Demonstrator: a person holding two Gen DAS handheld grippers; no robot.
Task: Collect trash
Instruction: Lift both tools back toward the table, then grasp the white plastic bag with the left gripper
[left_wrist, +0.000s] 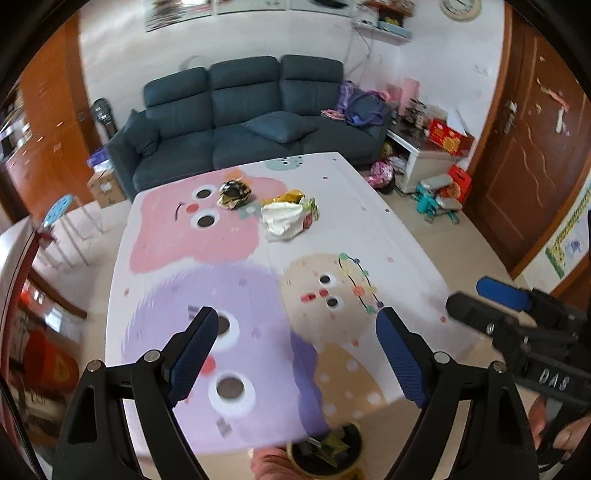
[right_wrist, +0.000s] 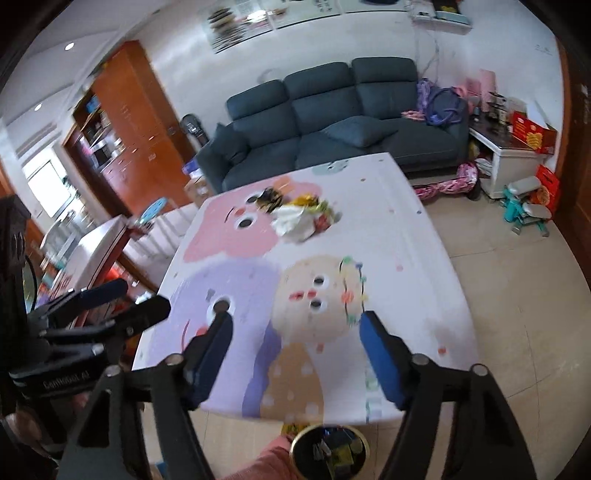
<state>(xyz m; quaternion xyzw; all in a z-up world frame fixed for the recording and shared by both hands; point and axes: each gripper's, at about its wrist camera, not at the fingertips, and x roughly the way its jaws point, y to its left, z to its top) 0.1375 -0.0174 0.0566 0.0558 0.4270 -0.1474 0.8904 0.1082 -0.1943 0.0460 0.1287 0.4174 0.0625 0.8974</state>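
A crumpled black-and-gold wrapper (left_wrist: 233, 194) (right_wrist: 270, 198) lies on the far part of the table (left_wrist: 369, 229) (right_wrist: 399, 236), which has a cartoon cloth. Beside it sits a heap of white tissue (left_wrist: 282, 219) (right_wrist: 293, 220) with yellow and green wrappers (left_wrist: 295, 197) (right_wrist: 314, 205). My left gripper (left_wrist: 297, 321) hangs open above the near table, nothing between its blue pads. My right gripper (right_wrist: 293, 325) is also open and empty, above the near table. A round bin (left_wrist: 325, 450) (right_wrist: 330, 446) with wrappers inside stands on the floor at the near edge.
A dark blue sofa (left_wrist: 251, 110) (right_wrist: 332, 125) stands behind the table. A white side table with a red box (left_wrist: 448, 138) and toys on the floor sit to the right. A blue stool (left_wrist: 57, 210) and wooden cabinets are on the left. A pink sleeve (right_wrist: 258, 461) shows below.
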